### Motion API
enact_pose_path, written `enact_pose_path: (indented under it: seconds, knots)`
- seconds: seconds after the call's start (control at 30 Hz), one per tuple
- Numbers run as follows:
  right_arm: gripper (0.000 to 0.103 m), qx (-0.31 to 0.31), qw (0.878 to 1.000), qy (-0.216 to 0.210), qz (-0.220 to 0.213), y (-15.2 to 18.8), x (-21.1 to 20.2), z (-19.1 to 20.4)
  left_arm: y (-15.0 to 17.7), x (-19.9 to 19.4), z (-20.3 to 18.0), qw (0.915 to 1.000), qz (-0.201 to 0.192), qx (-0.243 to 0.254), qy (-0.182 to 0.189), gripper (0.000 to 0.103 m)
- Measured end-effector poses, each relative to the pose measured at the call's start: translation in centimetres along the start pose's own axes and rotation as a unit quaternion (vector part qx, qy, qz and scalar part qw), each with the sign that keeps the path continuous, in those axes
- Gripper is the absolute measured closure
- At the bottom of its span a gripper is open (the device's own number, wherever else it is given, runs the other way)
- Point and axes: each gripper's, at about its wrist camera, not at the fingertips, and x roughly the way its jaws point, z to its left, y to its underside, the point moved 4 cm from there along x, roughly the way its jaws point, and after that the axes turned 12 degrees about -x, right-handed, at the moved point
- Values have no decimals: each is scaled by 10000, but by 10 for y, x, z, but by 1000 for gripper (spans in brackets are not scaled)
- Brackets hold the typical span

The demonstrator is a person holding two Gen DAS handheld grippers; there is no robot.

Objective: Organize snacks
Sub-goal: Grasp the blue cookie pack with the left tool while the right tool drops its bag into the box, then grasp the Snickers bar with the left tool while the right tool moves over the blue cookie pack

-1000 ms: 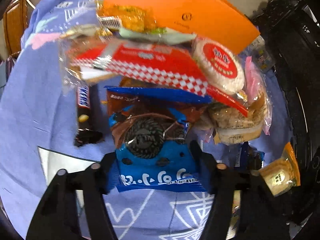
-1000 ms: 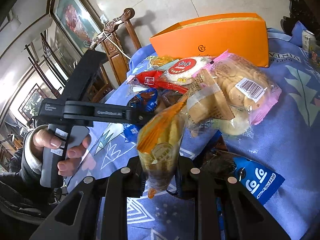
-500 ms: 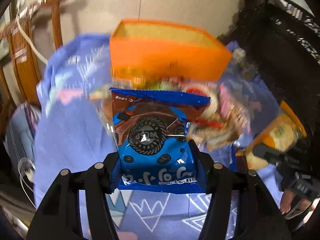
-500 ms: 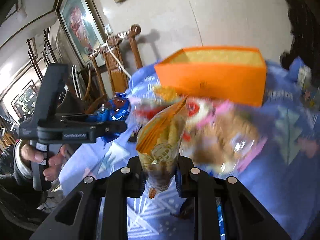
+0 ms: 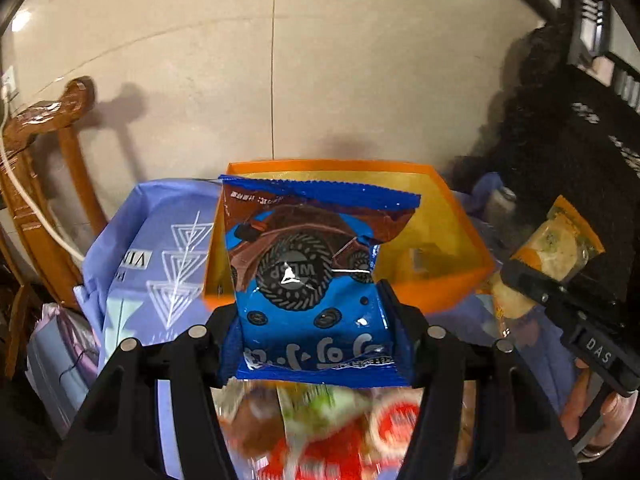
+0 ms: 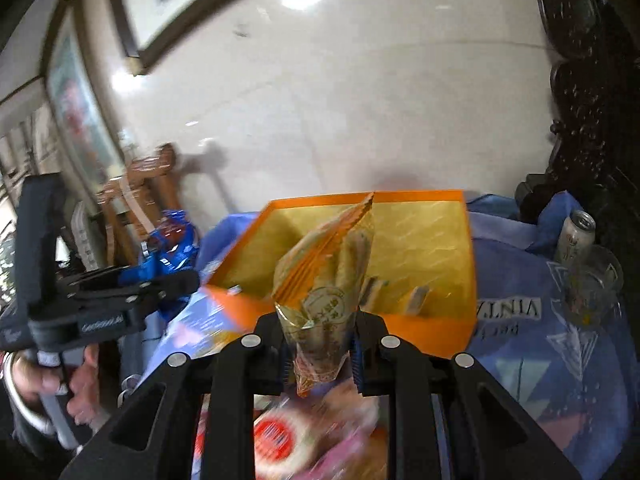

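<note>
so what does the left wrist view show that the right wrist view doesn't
Only the left wrist view shows the front of the blue cookie packet clamped in the left gripper, with its cookie artwork readable, and the side of the right gripper.

Only the right wrist view shows the drink can and clear glass on the blue cloth, the framed pictures on the wall, and the hand holding the left gripper.

Both show the orange box, open with few items inside, the yellow snack packet and the wooden chair.
</note>
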Motion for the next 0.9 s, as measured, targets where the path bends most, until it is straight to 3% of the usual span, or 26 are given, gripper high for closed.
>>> enact_pose_path:
  seconds: [0.23, 0.27, 0.3, 0.37, 0.63, 0.9]
  knots:
    - [77, 340, 9975, 271, 552, -10, 83, -40, -36, 95, 8, 9985, 378, -400, -71, 43]
    - [71, 424, 9965, 270, 673, -7, 96, -44, -35, 105, 10, 9979, 438, -481, -43, 42]
    - [50, 473, 9949, 297, 841, -4, 107, -48, -33, 110, 12, 9975, 467, -531, -33, 32]
    - [29, 530, 9920, 600, 977, 1, 114, -52, -25, 119, 15, 9970, 512, -543, -195, 6]
    - [29, 349, 9961, 619, 515, 12, 73, -38, 2, 87, 9, 9991, 349, -70, -220, 6]
    - [19, 232, 9976, 534, 378, 47, 9, -16, 38, 37, 18, 9991, 325, 123, -239, 6]
